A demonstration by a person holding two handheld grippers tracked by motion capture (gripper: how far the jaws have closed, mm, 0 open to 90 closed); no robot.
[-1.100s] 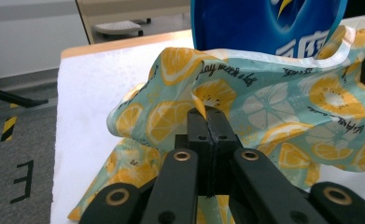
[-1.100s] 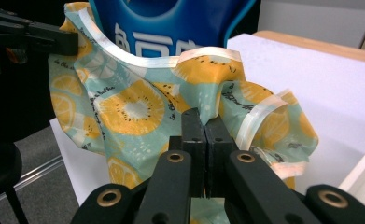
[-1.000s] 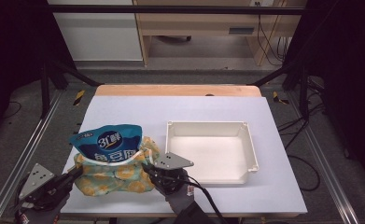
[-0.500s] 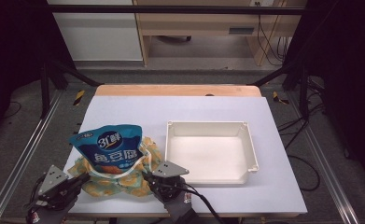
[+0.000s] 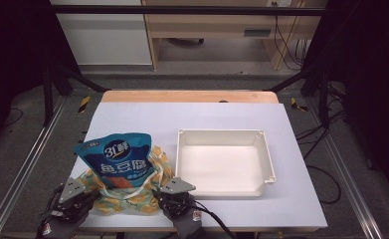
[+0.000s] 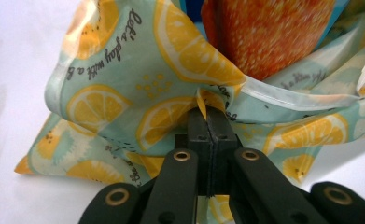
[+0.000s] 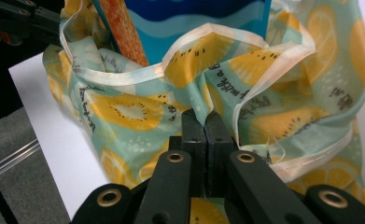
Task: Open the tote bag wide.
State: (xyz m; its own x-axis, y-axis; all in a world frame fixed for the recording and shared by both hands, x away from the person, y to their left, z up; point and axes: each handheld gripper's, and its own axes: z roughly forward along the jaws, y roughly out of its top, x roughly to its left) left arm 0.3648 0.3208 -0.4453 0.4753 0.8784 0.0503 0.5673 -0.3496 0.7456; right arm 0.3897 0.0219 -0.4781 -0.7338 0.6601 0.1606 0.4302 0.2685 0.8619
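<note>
Stage: lemon-print bag pinched at both sides, jaws of left gripper and right gripper closed on its fabric | blue pouch seated upright between them, judged not yet freed | white tray beyond right jaws unfilled

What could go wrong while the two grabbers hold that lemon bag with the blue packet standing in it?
1. The left gripper and the right gripper each pinch only a small fold of the lemon bag, so the thin fabric might slip free.
2. The blue packet stands tall, mostly above the bag's mouth; it could tip over or slide out if the bag is pulled unevenly.
3. Everything sits near the table front edge, so a dropped packet might fall off.
</note>
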